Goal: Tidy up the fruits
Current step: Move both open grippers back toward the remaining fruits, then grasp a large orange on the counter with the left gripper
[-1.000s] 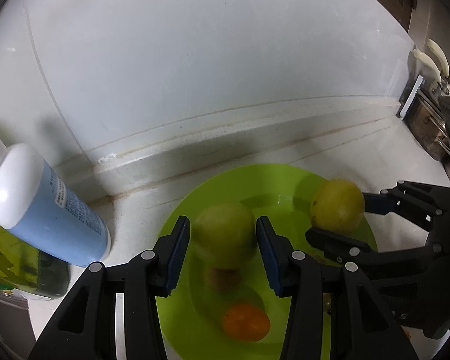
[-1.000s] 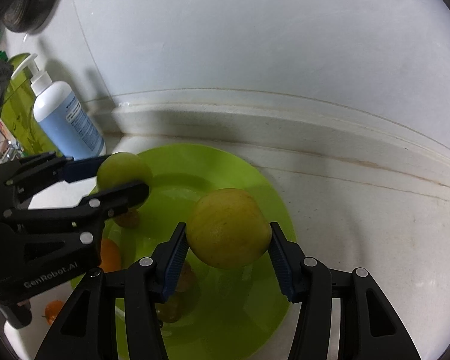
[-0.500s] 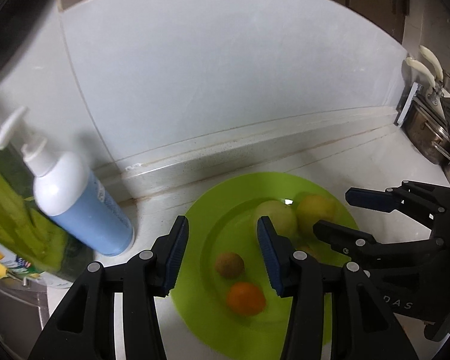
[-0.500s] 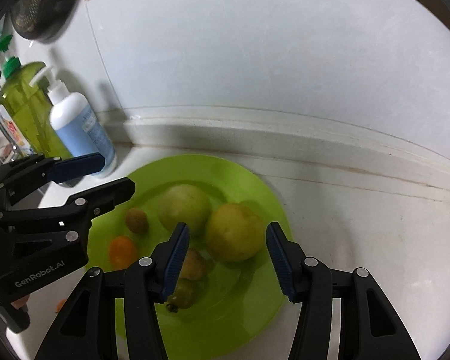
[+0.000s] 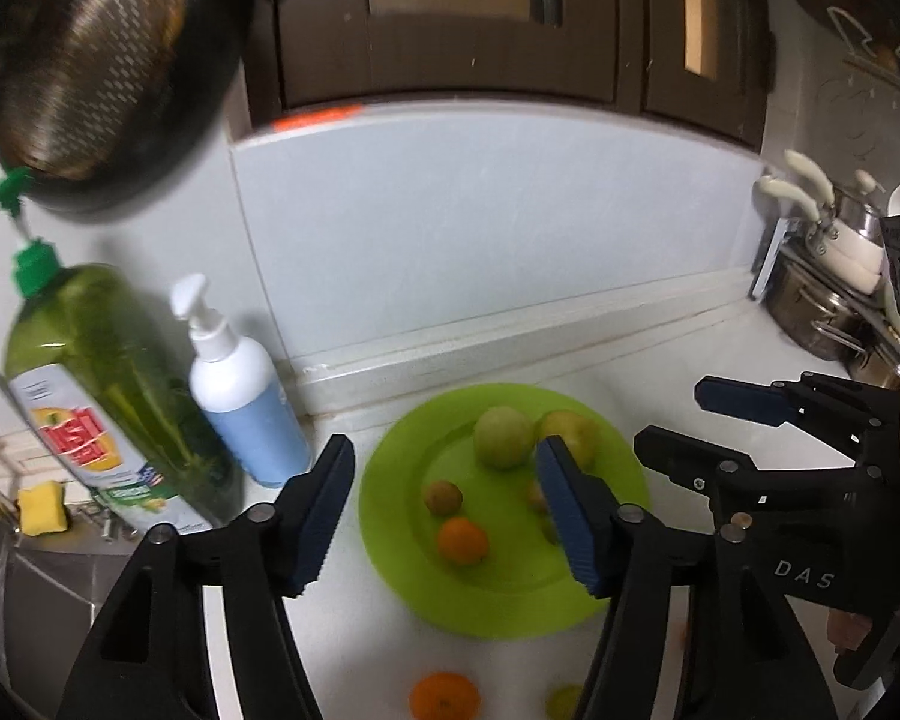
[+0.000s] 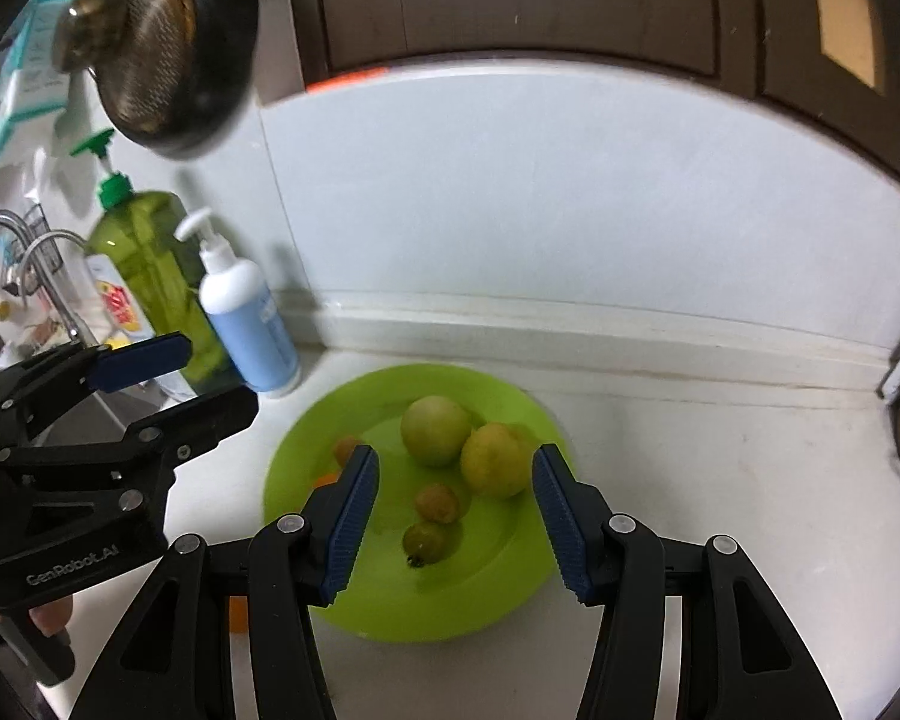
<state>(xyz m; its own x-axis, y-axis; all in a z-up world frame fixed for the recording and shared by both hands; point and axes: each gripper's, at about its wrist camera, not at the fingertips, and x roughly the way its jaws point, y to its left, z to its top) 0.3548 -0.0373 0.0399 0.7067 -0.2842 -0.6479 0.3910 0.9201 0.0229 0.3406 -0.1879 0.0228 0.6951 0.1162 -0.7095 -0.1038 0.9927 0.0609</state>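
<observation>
We hold both tongs empty above the lime-green plate (image 6: 510,594), which sits on the white worktop (image 6: 720,480) close to the back wall. Our left tongs (image 5: 444,516) are spread, their jaws having just been opening, with nothing between the pads; our right tongs (image 6: 456,522) are likewise parted and have just been opening a little, pinching nothing. On the plate the two big fruits lie touching one another toward 12 o'clock: the green apple (image 6: 435,429) and, just at its 4 o'clock, the yellow-green apple (image 6: 493,459). Toward the plate's middle sit two small brownish-green fruits (image 6: 437,503), one just beside the other, and at 9 o'clock a small brown fruit (image 5: 443,496) with a small orange (image 5: 462,540) next to it. So we judge the job well along, with six pieces gathered on the plate. What is left, as far as we can see: another orange (image 5: 444,696) and a small greenish fruit (image 5: 561,701) lie on the bare worktop beyond the plate's 6 o'clock rim in the left view. A blue pump bottle (image 6: 246,318) and a green soap bottle (image 6: 144,264) stand at the plate's 10 o'clock, clear of our work.
</observation>
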